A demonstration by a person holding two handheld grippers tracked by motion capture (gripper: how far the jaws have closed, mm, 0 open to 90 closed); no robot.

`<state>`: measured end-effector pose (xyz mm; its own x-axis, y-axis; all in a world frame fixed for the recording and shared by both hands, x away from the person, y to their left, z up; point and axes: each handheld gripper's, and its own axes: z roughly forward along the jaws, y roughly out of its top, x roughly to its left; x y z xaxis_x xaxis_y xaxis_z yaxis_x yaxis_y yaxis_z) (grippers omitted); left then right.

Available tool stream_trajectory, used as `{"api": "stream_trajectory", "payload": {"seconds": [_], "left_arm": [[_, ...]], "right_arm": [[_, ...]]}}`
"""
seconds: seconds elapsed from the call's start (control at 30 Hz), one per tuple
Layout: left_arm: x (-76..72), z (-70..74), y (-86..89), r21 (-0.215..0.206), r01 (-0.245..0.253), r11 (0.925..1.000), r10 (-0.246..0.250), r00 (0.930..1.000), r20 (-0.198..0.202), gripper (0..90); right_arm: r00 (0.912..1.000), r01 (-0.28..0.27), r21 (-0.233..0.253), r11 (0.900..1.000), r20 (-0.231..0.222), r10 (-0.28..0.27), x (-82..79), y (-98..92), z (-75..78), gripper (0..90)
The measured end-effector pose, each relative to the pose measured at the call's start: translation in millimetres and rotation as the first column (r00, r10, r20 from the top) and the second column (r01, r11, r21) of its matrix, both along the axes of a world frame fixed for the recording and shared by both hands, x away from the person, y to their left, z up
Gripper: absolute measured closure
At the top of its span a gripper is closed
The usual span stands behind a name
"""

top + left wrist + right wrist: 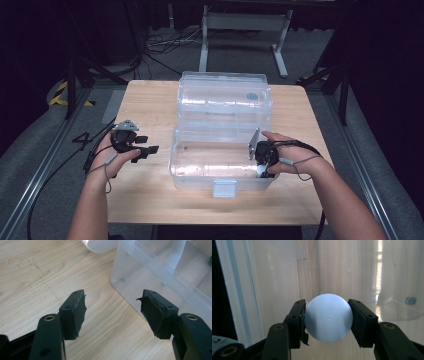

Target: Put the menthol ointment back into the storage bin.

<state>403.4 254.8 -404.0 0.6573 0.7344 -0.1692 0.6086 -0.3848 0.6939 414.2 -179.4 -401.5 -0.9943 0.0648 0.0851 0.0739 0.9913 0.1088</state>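
A clear plastic box [176, 165] stands open on the wooden table, its lid [225, 95] folded back. My right gripper [263, 171] reaches down into the box's right end and is shut on a white ball [328, 317], which sits squarely between the two pads in the right gripper view. A bit of the ball [261, 171] shows white under the hand. My left gripper [145, 150] hovers over the table just left of the box, jaws apart and empty [113, 308], with the box's corner [130, 277] ahead of it.
A white latch [224, 188] hangs at the box's front edge. The wooden table [145, 110] has bare surface left of the box and along the front. A white metal frame [245, 30] and cables lie on the floor behind.
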Motion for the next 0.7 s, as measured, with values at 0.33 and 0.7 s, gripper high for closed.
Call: {"api": "stream_trajectory", "payload": {"seconds": [0.33, 0.7], "left_arm": [[0.0, -0.2, 0.2, -0.002, 0.001, 1.0, -0.001, 1.0, -0.002, 37.2], [0.8, -1.4, 0.3, -0.001, 0.006, 1.0, -0.006, 1.0, -0.006, 37.2]], "right_arm": [[0.9999, 0.004, -0.025, 1.0, 0.012, -0.004, -0.7, 2.3, -0.3, 50.6], [0.9999, -0.012, -0.046, 0.999, 0.01, 0.012, -2.2, 3.6, -1.5, 50.6]]}}
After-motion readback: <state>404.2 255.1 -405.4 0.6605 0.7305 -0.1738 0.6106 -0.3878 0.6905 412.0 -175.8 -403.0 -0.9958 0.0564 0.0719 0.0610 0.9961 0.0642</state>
